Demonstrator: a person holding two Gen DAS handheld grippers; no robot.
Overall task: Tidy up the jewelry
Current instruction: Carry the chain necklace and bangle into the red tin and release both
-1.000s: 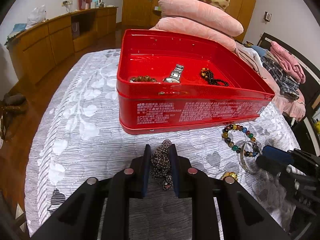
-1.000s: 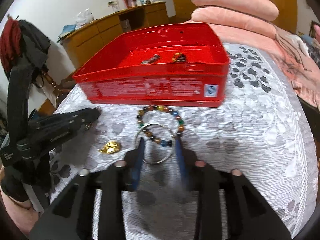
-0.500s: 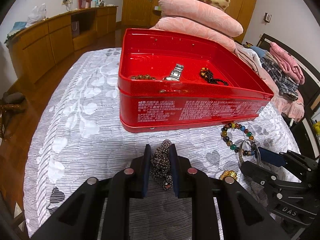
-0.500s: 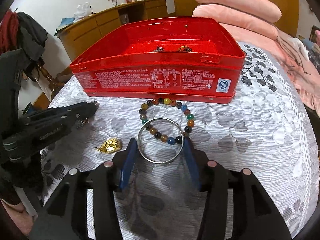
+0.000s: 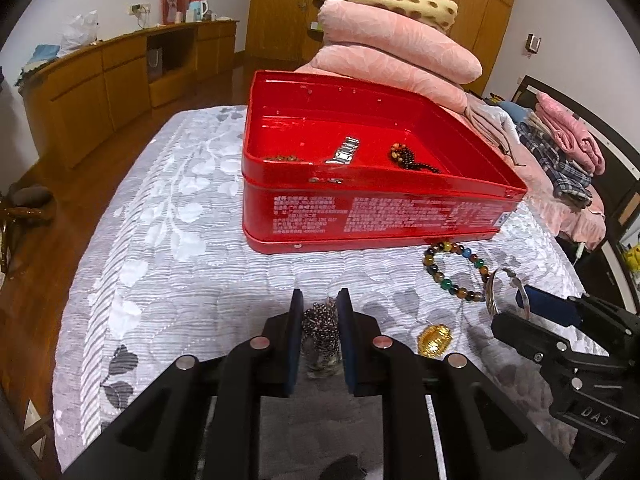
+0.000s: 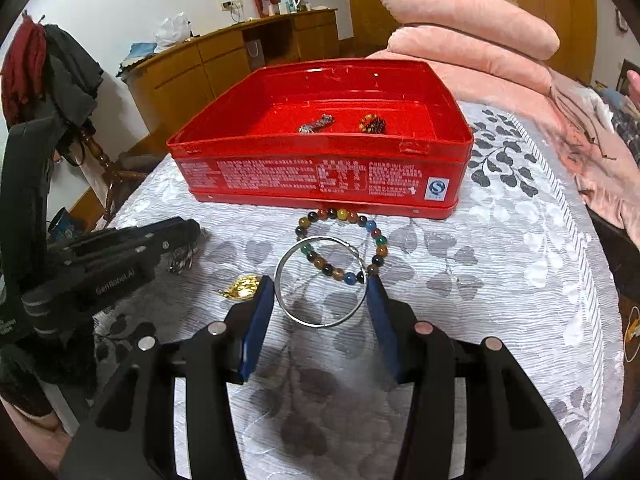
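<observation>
My left gripper (image 5: 319, 300) is shut on a dark beaded chain (image 5: 320, 330) that rests on the grey leaf-patterned bedspread. My right gripper (image 6: 320, 280) has its blue pads touching both sides of a silver bangle (image 6: 320, 325). That bangle overlaps a multicoloured bead bracelet (image 6: 342, 214) lying just in front of the open red tin (image 6: 320, 184). A small gold trinket (image 6: 244, 286) lies between the two grippers. In the tin (image 5: 360, 220) are a metal watch (image 5: 344, 152), a brown bead bracelet (image 5: 404, 158) and another bead string (image 5: 284, 158).
Stacked pink pillows (image 5: 400, 48) rise behind the tin. Folded clothes (image 5: 560, 152) lie at the bed's right side. A wooden dresser (image 5: 100, 80) runs along the far wall. On the left, the bedspread drops off to a wooden floor (image 5: 40, 248).
The right gripper's jaws widened and slid forward around the bangle until the pads flank it. The left gripper stayed on the chain.
</observation>
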